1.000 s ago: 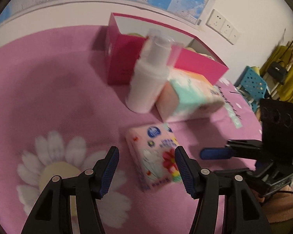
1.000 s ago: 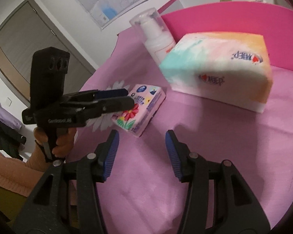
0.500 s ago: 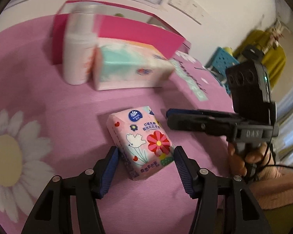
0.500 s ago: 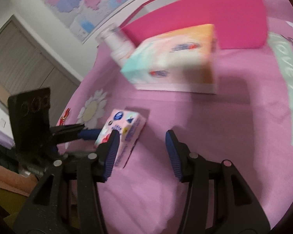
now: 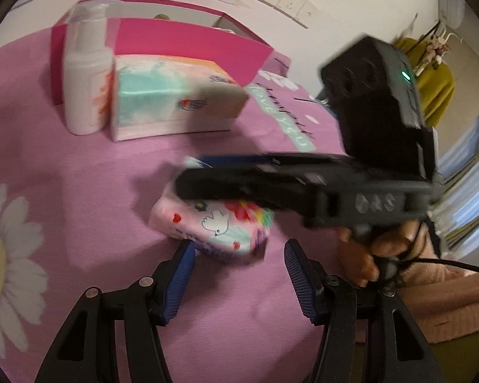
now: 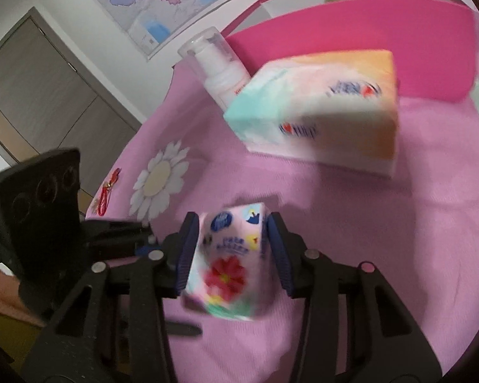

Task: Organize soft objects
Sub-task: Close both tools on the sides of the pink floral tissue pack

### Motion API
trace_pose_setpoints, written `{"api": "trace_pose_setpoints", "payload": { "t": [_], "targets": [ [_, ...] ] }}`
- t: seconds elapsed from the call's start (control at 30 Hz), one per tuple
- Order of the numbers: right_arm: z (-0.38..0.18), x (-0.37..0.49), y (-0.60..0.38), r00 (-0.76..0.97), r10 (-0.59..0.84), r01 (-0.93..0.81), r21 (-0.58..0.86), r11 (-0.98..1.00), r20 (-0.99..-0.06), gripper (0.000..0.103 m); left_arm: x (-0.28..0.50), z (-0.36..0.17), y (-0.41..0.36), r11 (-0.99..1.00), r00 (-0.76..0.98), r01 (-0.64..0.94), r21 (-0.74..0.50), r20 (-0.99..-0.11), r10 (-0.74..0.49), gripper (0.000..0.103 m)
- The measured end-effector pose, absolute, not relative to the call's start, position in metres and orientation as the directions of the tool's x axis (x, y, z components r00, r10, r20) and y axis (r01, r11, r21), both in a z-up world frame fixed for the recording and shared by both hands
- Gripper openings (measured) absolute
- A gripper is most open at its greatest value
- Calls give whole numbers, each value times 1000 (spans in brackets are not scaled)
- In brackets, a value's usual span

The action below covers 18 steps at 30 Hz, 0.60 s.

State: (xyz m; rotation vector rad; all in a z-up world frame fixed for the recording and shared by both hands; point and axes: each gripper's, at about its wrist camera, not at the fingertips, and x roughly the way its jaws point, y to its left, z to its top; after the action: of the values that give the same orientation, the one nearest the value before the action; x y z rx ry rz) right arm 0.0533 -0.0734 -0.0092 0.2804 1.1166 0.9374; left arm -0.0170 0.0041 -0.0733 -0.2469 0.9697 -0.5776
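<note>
My right gripper [image 6: 234,250] is clamped on the floral pocket-tissue pack [image 6: 231,261], near the pink bedspread's [image 6: 351,239] front edge; my left gripper [image 5: 238,274] hangs apart. The pack looks light and squashy, so I'd grip across its flat sides.

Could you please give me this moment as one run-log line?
right gripper: shut on small tissue pack | left gripper: open, empty | large tissue pack: on mat
</note>
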Motion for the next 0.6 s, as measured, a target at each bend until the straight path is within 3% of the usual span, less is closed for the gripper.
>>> {"api": "trace_pose_setpoints", "payload": {
  "t": [0.37, 0.6],
  "targets": [
    [-2, 32, -133, 206, 710, -402, 603, 689, -673, 47, -2, -57, 30, 888, 538, 291, -355, -708, -459, 58],
    [-11, 11, -134, 148, 738, -383, 650, 656, -658, 47, 17, -68, 21, 868, 491, 319, -381, -716, -495, 44]
  ]
}}
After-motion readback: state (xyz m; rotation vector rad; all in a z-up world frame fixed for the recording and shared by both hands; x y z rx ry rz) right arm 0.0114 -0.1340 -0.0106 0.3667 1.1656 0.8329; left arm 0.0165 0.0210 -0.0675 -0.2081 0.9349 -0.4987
